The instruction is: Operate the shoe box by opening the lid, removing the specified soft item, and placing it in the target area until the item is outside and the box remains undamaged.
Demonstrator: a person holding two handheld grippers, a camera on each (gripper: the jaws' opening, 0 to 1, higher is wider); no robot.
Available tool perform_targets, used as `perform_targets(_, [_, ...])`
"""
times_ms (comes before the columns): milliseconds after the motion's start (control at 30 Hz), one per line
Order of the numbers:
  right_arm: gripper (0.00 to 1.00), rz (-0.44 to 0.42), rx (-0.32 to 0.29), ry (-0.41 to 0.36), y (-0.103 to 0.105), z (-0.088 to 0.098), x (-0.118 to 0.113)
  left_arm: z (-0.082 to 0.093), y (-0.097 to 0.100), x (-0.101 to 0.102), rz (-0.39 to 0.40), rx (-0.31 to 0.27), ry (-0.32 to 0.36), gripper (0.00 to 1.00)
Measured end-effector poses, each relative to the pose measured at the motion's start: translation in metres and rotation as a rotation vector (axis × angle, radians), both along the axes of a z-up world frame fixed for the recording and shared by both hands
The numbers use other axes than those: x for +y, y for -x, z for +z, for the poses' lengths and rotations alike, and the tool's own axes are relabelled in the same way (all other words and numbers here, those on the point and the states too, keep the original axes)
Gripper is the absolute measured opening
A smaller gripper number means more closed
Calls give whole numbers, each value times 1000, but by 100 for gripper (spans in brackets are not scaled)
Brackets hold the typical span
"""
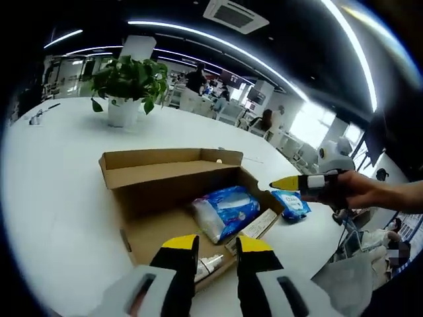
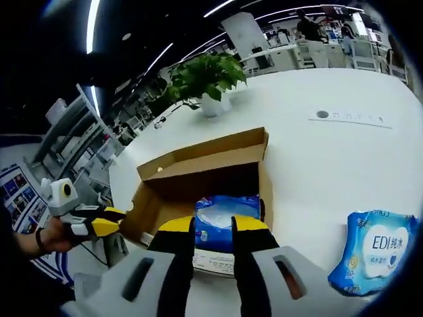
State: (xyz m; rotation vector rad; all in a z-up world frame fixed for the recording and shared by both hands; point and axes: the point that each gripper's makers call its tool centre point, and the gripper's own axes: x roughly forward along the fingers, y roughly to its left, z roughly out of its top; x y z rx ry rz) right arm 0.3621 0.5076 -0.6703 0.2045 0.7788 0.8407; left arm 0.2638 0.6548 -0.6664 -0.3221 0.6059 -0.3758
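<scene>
Presently: box (image 1: 173,198), lid folded back, on white tabletop (image 1: 59,172). Inside the box, blue soft pack (image 1: 226,210), long axis slanting toward the box's open front; a tube (image 1: 210,265) beside it. Second pack (image 2: 373,251) outside the box, likely the target area. Left claw (image 1: 217,246) and right claw (image 2: 211,228) empty, narrowly parted, poised over the box.

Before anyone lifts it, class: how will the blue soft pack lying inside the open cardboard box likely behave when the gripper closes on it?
The blue soft pack looks like a plastic-wrapped pouch, so it will probably squash and sag rather than stay stiff. Its glossy wrap may be slippery between the jaws. It lies flat in the cardboard box, so rolling seems unlikely; it is probably light for its size.
</scene>
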Motion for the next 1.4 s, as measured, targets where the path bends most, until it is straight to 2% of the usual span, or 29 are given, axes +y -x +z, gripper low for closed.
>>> perform_targets(333, [24, 85, -27, 63, 8, -5, 16, -5, 5, 11, 25, 3, -3, 27])
perform_targets(400, [26, 125, -41, 94, 11, -7, 18, -4, 5, 12, 31, 1, -1, 28])
perform_targets(567, [29, 257, -108, 233, 19, -12, 17, -2, 3, 15, 30, -9, -3, 30])
perform_targets(733, [32, 334, -147, 298, 20, -10, 17, 2, 0, 16, 32, -25, -4, 31])
perform_targets(1000, [33, 376, -166, 340, 13, -12, 18, 2, -2, 18, 36, -28, -13, 31])
perform_targets(1300, [37, 569, -247, 491, 13, -25, 25, 5, -2, 20, 50, -27, -13, 31])
perform_targets(1400, [39, 635, -295, 541, 5, -30, 30, 5, -1, 19, 50, -25, -11, 31])
